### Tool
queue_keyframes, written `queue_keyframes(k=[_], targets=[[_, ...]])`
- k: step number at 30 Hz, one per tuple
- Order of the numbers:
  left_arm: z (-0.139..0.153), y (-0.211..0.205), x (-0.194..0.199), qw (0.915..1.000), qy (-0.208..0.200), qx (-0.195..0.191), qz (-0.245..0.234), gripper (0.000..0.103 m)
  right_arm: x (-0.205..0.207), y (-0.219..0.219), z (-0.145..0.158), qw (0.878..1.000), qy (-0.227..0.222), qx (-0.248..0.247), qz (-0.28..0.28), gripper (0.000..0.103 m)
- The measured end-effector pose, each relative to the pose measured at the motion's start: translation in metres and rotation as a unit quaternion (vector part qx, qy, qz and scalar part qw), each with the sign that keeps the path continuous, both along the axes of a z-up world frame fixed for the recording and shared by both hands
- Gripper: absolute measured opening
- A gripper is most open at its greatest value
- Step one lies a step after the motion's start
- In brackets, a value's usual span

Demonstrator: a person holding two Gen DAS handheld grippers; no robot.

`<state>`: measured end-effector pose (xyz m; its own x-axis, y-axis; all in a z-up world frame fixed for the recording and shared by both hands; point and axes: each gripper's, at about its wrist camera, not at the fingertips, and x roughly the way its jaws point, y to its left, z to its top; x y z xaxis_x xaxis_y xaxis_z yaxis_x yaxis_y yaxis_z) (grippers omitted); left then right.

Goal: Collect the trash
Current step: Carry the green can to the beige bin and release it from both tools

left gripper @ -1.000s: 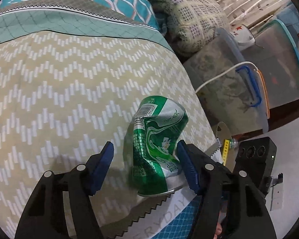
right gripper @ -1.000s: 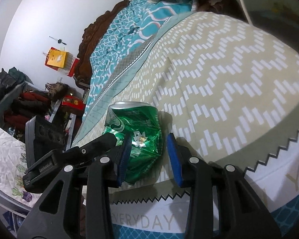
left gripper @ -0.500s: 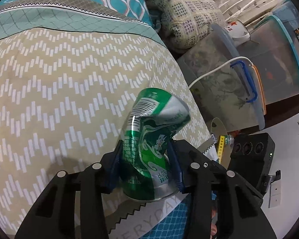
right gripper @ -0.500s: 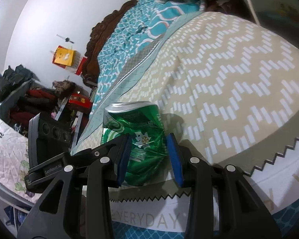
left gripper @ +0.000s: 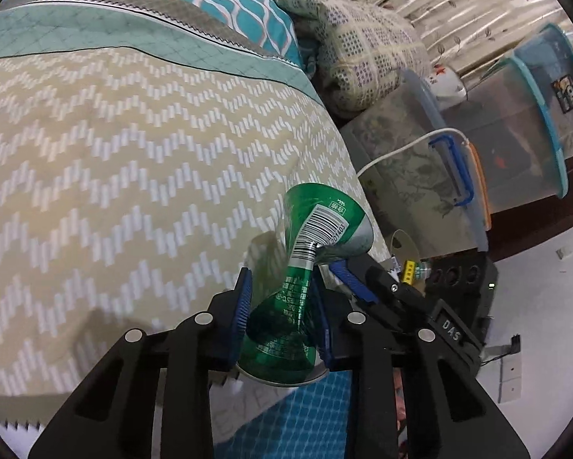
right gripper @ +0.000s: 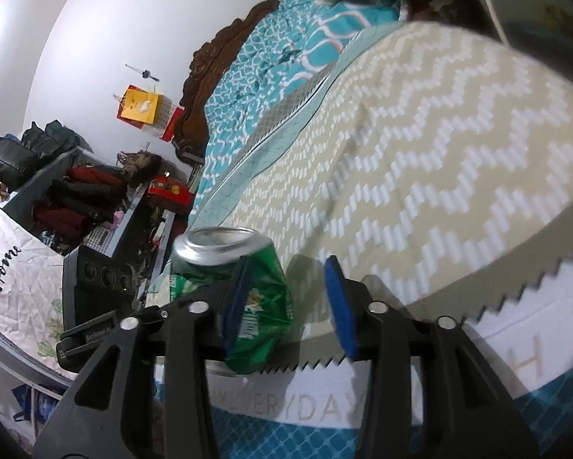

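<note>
The can point(left gripper: 301, 298), green and badly crushed, sits pinched at its dented waist between the left claw point(left gripper: 282, 306) pads, over the near edge of the bed point(left gripper: 114, 176). The right claw point(right gripper: 288, 302) stands wide apart, the can beside its left pad, likely leaving the carry to one hand. Beyond are storage tubs point(left gripper: 515, 145).

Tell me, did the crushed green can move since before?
Yes. The crushed green can, squeezed by the left tongs, has lifted off the zigzag bedspread.
</note>
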<state>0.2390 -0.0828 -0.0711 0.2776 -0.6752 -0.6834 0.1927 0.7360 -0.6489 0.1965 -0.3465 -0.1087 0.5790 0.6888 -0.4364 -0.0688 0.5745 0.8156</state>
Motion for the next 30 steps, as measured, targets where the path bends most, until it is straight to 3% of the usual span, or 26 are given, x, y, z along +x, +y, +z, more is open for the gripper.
queue_keyframes(k=[4,12,16,22,30], targets=[[0.008,0.001,-0.011,0.9995,0.009,-0.028,-0.012,0.026,-0.011,0.02,-0.001,0.998,0.001,0.037,0.051,0.052],[0.046,-0.041,-0.032,0.9987,-0.022,-0.006,-0.046,0.025,-0.046,-0.014,0.008,0.994,-0.034,0.103,0.017,0.048],[0.063,-0.097,-0.042,0.9952,-0.043,0.023,-0.084,0.025,-0.07,-0.052,0.012,0.992,-0.053,0.113,-0.035,0.049],[0.075,-0.198,-0.049,0.9851,-0.06,0.032,-0.158,0.025,-0.104,-0.138,0.021,0.982,-0.081,0.119,-0.119,0.049],[0.056,-0.334,-0.046,0.965,-0.053,0.028,-0.255,0.024,-0.147,-0.247,0.01,0.961,-0.075,0.091,-0.25,0.049]])
